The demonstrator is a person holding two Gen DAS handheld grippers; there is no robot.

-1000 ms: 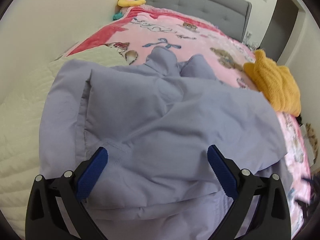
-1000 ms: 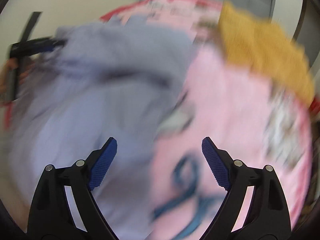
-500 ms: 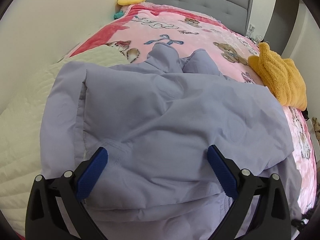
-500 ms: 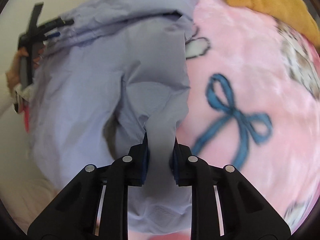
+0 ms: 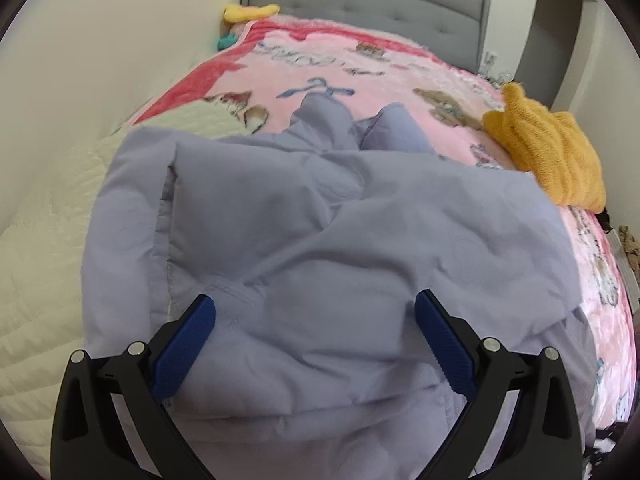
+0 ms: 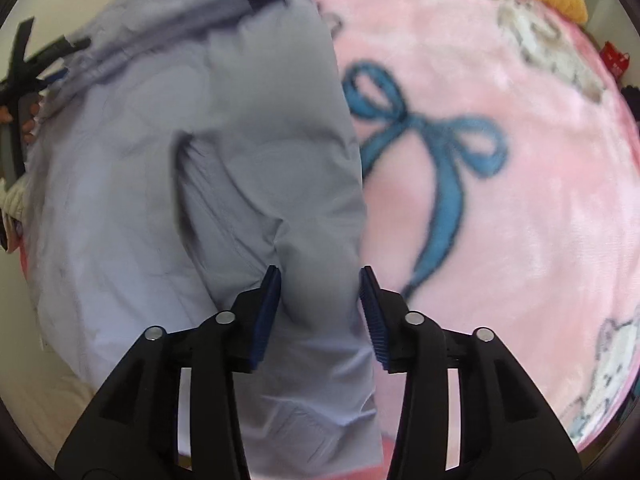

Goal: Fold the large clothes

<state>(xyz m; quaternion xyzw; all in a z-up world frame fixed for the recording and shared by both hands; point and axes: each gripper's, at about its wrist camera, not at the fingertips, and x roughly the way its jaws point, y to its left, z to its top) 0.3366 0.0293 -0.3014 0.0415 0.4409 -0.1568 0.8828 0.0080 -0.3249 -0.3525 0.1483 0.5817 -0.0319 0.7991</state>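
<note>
The right tongs (image 6: pixel 320 296) are pointing steeply down over a sleeve (image 6: pixel 280 184) of the lavender jacket (image 5: pixel 320 248), and their jaws are opening: the blue pads are standing a little apart on either side of the sleeve, with the cloth lying between them and no longer pinched. The left tongs (image 5: pixel 314 332) are hanging wide open over the near part of the jacket, gripping nothing, the cloth spreading out beneath and between the two blue pads.

The jacket is lying spread across the bed, its body toward the near end and its two sleeves reaching up toward the grey headboard (image 5: pixel 368 4). It is resting on a pink blanket (image 6: pixel 520 208) printed with a blue bow (image 6: pixel 436 152) and bears. A white quilt (image 5: pixel 44 248) is lying under the jacket's left edge, by the wall. An orange knitted garment (image 5: pixel 548 152) is sitting on the blanket near the jacket's right side. In the right wrist view, the left tongs are showing at the far left edge, beside the jacket.
</note>
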